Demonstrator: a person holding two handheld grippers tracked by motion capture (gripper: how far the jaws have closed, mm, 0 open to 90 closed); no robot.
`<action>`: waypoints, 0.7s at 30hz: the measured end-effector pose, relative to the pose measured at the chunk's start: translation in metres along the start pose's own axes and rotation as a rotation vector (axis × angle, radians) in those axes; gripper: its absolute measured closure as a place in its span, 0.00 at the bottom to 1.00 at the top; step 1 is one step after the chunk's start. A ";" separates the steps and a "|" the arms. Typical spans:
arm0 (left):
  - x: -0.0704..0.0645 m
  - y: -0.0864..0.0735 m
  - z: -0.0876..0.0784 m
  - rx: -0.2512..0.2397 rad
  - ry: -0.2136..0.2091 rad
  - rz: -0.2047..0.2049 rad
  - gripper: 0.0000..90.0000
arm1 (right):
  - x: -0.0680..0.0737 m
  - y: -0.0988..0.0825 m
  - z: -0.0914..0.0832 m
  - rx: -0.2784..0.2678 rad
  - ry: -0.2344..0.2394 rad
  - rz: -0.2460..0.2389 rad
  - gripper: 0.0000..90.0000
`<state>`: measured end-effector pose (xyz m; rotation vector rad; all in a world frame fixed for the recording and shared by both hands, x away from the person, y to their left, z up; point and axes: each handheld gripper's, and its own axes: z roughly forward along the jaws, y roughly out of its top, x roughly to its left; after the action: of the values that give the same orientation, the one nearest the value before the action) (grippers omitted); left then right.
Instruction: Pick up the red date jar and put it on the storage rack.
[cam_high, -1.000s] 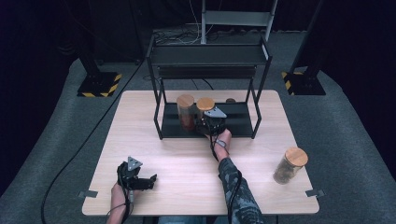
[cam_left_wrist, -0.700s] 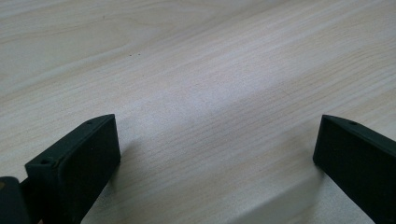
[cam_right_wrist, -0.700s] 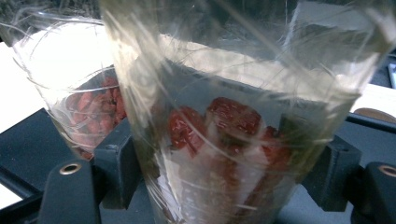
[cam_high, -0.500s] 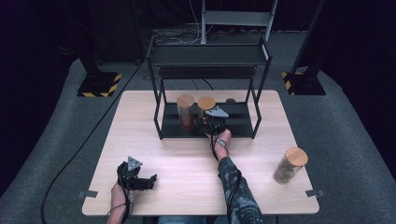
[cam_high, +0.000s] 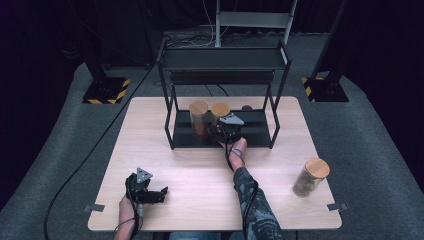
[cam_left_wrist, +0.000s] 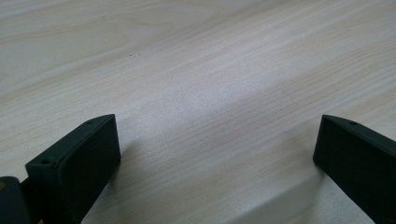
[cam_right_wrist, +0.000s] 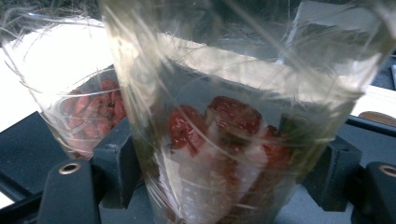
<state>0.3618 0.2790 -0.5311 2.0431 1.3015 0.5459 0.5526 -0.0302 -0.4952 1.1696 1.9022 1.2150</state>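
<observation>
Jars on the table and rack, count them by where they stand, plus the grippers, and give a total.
Jars on the rack's lower shelf: 2
Jar on the table: 1
Grippers: 2
Total: 5

A pale wooden table (cam_high: 165, 165) bears a black shelf rack (cam_high: 220, 132) and, seemingly, a cork-lidded jar (cam_high: 310, 176).

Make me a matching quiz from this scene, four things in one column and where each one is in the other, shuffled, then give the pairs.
Things:
1. left tongs
2. held jar
3. jar with red bits
4. lone jar

Places:
A. table's right front part
B. between the right tongs
C. near the table's front edge, jaws open
D. rack's bottom shelf, leftmost

Pairs: 1-C, 2-B, 3-D, 4-A
</observation>
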 end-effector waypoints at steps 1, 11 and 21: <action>0.000 0.000 0.000 0.000 0.000 0.000 0.00 | 0.000 0.000 0.000 0.000 0.000 0.000 0.27; 0.000 0.000 0.000 -0.001 0.000 -0.001 0.00 | 0.000 0.002 0.003 0.010 -0.003 -0.003 0.27; 0.000 0.000 0.000 -0.001 0.000 -0.001 0.00 | -0.001 0.003 0.003 0.022 0.001 -0.007 0.27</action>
<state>0.3617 0.2789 -0.5311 2.0420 1.3023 0.5463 0.5565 -0.0296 -0.4931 1.1736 1.9231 1.1939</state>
